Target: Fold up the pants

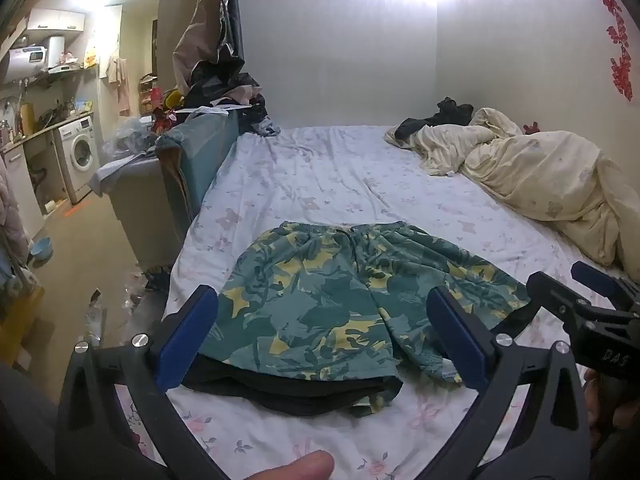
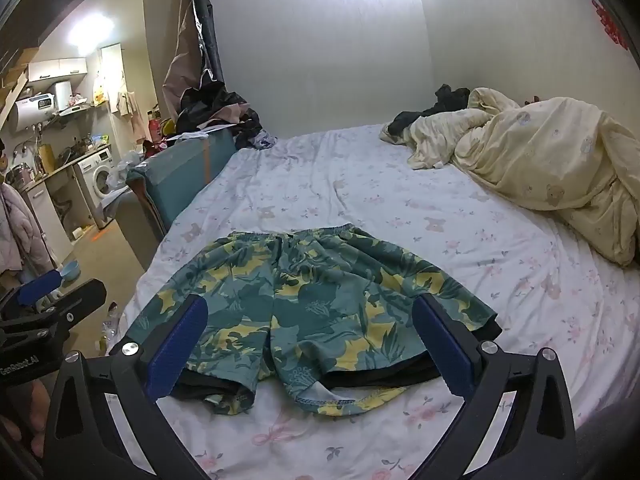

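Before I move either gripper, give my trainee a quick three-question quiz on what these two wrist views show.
1. True or false: the green and yellow leaf-print shorts lie spread flat on the white floral bed sheet, waistband at the far end.
2. Multiple choice: the left gripper and the right gripper are A) both shut on cloth, B) both open and holding nothing, C) one open, one shut.
3. Fill in: dark lining shows under the shorts at the ___ hems.

Key: 1 true. 2 B. 3 leg, at the end nearest the cameras.
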Demonstrator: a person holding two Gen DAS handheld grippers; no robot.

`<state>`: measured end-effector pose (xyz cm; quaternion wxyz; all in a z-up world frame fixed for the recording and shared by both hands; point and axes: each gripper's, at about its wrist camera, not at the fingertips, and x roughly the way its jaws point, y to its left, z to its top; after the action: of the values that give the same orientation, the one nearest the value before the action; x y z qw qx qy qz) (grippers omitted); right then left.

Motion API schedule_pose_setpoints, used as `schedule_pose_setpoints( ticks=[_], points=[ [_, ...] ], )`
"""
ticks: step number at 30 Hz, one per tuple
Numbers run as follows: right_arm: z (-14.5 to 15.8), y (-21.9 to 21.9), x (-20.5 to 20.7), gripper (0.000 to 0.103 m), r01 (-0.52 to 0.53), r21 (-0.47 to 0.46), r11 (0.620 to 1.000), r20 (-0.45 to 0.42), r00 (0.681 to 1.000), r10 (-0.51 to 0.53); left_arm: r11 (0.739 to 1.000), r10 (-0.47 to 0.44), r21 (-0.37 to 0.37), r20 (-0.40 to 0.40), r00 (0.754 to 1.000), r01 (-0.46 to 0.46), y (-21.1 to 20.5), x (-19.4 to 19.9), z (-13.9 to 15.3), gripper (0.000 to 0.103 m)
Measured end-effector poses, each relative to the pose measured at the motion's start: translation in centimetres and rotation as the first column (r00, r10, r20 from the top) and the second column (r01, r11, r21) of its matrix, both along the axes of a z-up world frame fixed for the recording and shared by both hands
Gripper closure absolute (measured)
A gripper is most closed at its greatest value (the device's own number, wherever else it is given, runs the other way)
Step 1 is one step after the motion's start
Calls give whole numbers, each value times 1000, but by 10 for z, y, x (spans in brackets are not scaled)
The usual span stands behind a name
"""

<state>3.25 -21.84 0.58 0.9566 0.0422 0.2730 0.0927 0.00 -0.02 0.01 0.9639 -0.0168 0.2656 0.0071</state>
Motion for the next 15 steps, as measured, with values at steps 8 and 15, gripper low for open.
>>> schedule_pose_setpoints(
  ticks=[8,15],
  points=[
    [0,1,0,0,-1,-13,1000,14,1000,1,1000,2,-3,-12,1000,-2,0,0,0,0],
    [0,0,0,0,0,-13,1000,14,1000,0,1000,2,-5,-15,1000,-2,0,-1,0,0]
  ],
)
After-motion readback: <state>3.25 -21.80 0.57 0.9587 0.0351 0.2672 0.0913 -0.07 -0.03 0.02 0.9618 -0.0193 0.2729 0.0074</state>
